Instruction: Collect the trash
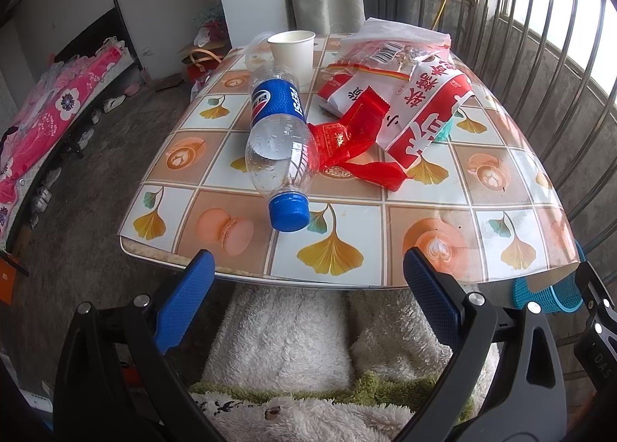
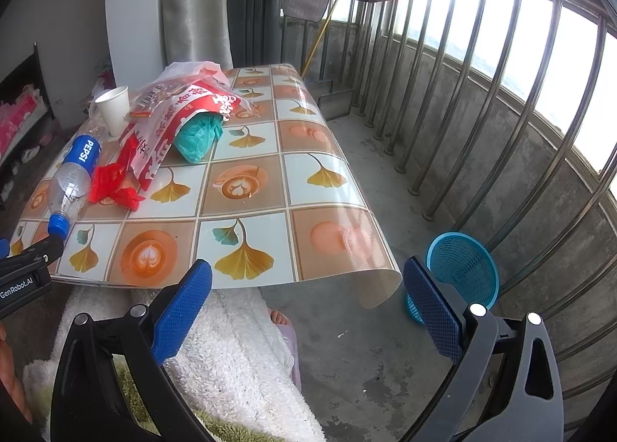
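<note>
Both grippers gape empty; the bottle (image 1: pixel 275 137) lies lengthwise, cap toward the nearer left gripper (image 1: pixel 308 280), the right gripper (image 2: pixel 308 284) farther off.

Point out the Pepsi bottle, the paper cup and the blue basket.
Pepsi bottle (image 1: pixel 275 103): left wrist view, on its blue label.
Paper cup (image 2: pixel 113 110): right wrist view, on its white side wall.
Blue basket (image 2: pixel 468 268): right wrist view, on the mesh inside its rim.

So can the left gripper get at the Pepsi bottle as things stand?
Probably yes. The left gripper is open, and the Pepsi bottle lies on its side with its capped end toward the gripper, nothing between them.
</note>
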### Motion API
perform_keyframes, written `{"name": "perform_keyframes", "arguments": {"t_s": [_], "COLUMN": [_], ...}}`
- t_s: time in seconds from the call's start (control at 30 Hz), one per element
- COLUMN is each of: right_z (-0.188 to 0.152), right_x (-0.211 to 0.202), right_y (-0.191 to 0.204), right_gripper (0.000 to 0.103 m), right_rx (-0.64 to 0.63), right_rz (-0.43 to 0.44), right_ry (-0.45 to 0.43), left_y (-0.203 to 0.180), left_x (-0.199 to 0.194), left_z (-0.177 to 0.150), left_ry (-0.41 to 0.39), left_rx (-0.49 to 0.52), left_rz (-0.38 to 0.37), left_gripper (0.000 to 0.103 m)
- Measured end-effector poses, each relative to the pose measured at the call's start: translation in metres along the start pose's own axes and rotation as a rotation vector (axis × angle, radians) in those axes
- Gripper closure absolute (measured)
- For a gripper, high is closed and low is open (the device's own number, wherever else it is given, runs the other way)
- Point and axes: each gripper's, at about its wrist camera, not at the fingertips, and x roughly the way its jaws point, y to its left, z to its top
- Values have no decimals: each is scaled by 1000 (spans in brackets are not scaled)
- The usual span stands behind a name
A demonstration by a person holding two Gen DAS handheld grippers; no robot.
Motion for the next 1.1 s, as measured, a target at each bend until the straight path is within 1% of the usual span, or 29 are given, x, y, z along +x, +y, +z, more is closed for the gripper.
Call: {"name": "perform_keyframes", "arguments": {"t_s": [1.1], "right_z": [0], "right_x": [0], "right_y": [1], "right_gripper": [6], "right_rx": [3], "right_rz": [3], "right_ry": [-2], "left_y": [5], "left_x": [3], "left_z": [-2], "left_ry": [-2], "left_rx": [-9], "left_rz": [8], "left_gripper": [9]}}
